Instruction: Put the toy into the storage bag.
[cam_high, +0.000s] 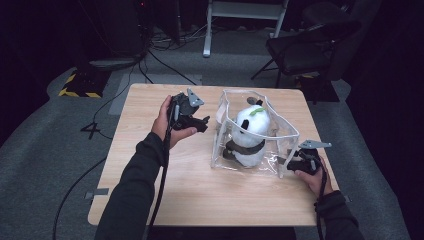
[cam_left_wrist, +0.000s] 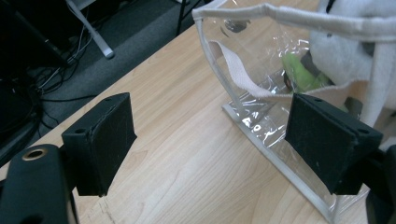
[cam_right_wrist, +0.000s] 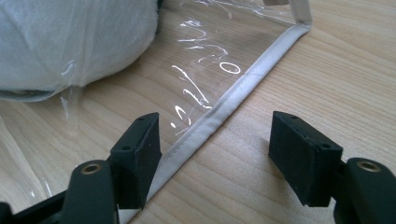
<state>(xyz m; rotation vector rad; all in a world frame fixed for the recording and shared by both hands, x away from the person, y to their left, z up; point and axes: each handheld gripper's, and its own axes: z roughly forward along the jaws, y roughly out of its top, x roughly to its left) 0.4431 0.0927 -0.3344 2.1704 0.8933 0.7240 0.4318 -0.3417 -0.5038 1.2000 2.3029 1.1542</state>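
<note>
A clear plastic bag (cam_high: 222, 125) with white fabric trim stands open-topped on the wooden table (cam_high: 150, 170). Inside it sits a white and black panda plush (cam_high: 250, 132) with a green bit on its head. My left gripper (cam_high: 204, 123) hovers just left of the bag, open; in the left gripper view its pads (cam_left_wrist: 100, 144) frame bare table, with the bag's trim (cam_left_wrist: 261, 11) and plush (cam_left_wrist: 355, 46) to the right. My right gripper (cam_high: 285, 161) lies low at the bag's near right corner, open. The bag's bottom seam (cam_right_wrist: 224, 109) runs between its jaws, close to the left pad (cam_right_wrist: 137, 158).
Beyond the table's far edge are a black chair (cam_high: 305, 47), a white frame's legs (cam_high: 240, 15), floor cables (cam_high: 165, 60) and a yellow-black striped base (cam_high: 80, 85). Bare tabletop lies in front of the bag and to its left.
</note>
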